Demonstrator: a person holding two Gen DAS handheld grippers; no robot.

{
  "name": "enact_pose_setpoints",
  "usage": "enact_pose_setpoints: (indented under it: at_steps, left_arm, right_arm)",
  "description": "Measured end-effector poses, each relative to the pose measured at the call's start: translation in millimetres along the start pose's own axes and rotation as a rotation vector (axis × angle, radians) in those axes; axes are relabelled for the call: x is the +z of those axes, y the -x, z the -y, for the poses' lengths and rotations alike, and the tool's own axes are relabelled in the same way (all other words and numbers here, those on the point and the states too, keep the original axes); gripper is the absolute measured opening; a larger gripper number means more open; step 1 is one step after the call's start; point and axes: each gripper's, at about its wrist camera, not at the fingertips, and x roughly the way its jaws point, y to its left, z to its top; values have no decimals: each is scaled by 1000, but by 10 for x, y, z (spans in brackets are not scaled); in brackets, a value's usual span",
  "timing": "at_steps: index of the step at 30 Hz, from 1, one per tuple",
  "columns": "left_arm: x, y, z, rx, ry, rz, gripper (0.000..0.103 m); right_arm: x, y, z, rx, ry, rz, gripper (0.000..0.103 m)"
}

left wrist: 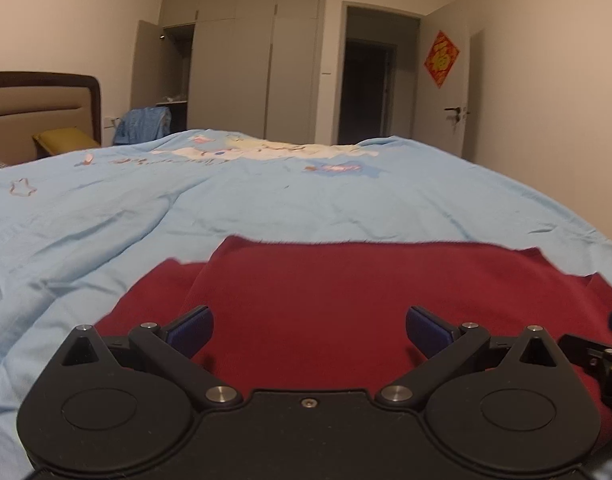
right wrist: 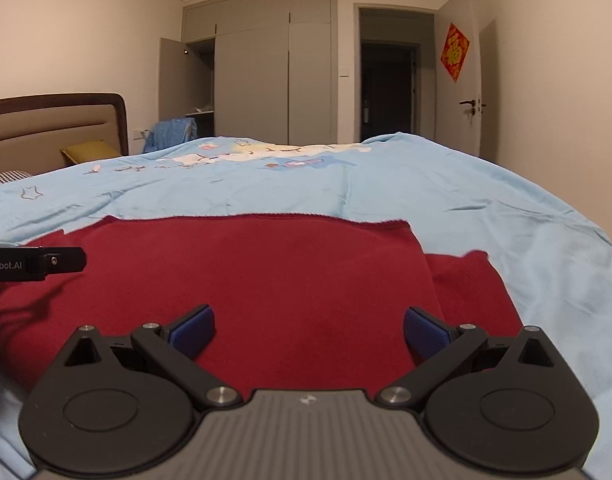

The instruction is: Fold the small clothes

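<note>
Two hand-held grippers hang over one dark red garment (left wrist: pixel 346 292) lying on a bed. The left gripper (left wrist: pixel 309 334) has its jaws spread wide, holding nothing; its two blue pads (left wrist: pixel 192 334) sit low over the cloth, with the red fabric filling the gap between them. The right gripper (right wrist: pixel 309 334) is likewise spread and empty, its blue pads (right wrist: pixel 194 330) set apart above the same garment (right wrist: pixel 266 280).

The single garment is a soft, matte knit, folded into a broad slab with a straight far edge ahead of the jaws. One flap of it pokes out to the left of the left gripper's jaws and another to the right of the right gripper's jaws.

It rests on one pale blue quilt (left wrist: pixel 266 200), lightly creased, printed with cartoon figures and a star outline farther ahead of the jaws. To the far left stand one padded beige headboard (left wrist: pixel 38 108) with a dark frame and one mustard cushion (left wrist: pixel 66 138). Beyond the bed are a grey wardrobe (left wrist: pixel 258 60) with one door ajar, a dark open doorway (left wrist: pixel 366 80), and one red diamond-shaped hanging (left wrist: pixel 441 58) on a white door.
</note>
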Motion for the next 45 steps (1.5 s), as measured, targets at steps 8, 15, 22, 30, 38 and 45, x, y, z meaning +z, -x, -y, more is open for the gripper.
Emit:
enact_pose_setpoints:
  at_steps: [8, 15, 22, 30, 38, 45]
  left_arm:
    - [-214, -68, -19, 51, 3, 25, 102]
    - [-238, -24, -28, 48, -2, 40, 102]
    - [-85, 230, -135, 21, 82, 74, 102]
    - [29, 890, -435, 113, 209, 47, 102]
    - [-358, 1004, -807, 54, 440, -118, 102]
    - [-382, 929, -701, -61, 467, -114, 102]
  right_arm:
    - [-178, -22, -98, -28, 29, 31, 103]
    - [-192, -41, -66, -23, 21, 38, 103]
    - [-129, 32, -22, -22, 3, 39, 103]
    - [102, 291, -333, 31, 51, 152, 103]
    - [125, 140, -508, 61, 72, 136, 103]
    - [-85, -29, -506, 65, 71, 55, 103]
